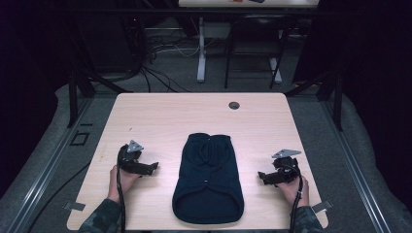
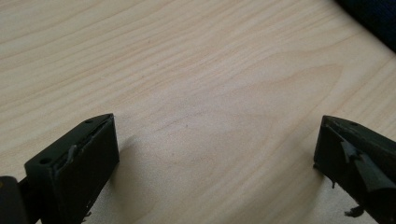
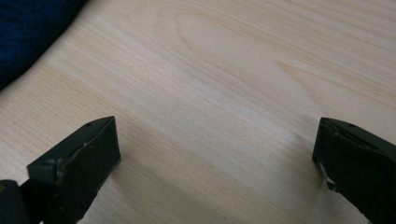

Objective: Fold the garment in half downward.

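Dark blue cloth, a small garment (image 1: 208, 180), lies flat in the middle of the wooden table (image 1: 160, 116). The left gripper (image 1: 149, 169) and the right gripper (image 1: 264, 177) rest on the wood, one on each side of it, not touching. Both have their jaws spread wide and hold nothing, probably ready to grab it.

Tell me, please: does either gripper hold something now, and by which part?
Nothing is held. The left gripper and the right gripper are both open over the bare table, one on each side of the dark garment, not touching it.
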The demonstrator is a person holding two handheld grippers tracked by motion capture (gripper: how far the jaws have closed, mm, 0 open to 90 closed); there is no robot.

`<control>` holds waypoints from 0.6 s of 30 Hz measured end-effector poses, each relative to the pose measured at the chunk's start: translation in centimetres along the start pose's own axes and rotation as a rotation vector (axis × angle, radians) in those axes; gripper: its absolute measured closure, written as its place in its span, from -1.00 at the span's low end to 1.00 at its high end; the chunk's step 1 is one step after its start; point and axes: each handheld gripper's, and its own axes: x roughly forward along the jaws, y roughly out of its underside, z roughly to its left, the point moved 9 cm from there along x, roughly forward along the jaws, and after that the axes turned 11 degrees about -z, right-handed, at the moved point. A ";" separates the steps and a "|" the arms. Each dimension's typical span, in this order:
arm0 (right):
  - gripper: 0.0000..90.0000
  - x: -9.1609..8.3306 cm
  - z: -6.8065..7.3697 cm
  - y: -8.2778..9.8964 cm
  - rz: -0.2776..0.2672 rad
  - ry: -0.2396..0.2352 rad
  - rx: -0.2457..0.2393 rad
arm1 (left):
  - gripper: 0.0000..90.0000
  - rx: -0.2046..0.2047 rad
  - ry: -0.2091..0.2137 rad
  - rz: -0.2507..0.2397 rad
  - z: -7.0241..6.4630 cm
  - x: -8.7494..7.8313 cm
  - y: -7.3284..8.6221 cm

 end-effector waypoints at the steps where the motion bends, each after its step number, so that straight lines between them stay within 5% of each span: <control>1: -0.99 0.0 0.0 0.0 -0.008 0.000 0.004 | -1.00 0.000 0.000 0.000 0.0 0.0 0.0; 6: -0.94 0.1 -0.1 -0.1 -0.056 -0.007 0.001 | -1.00 0.000 0.000 0.000 0.0 0.0 0.0; 18: -0.91 0.3 -0.3 -0.3 -0.036 0.013 0.011 | -1.00 -0.013 -0.012 -0.001 0.2 0.0 0.0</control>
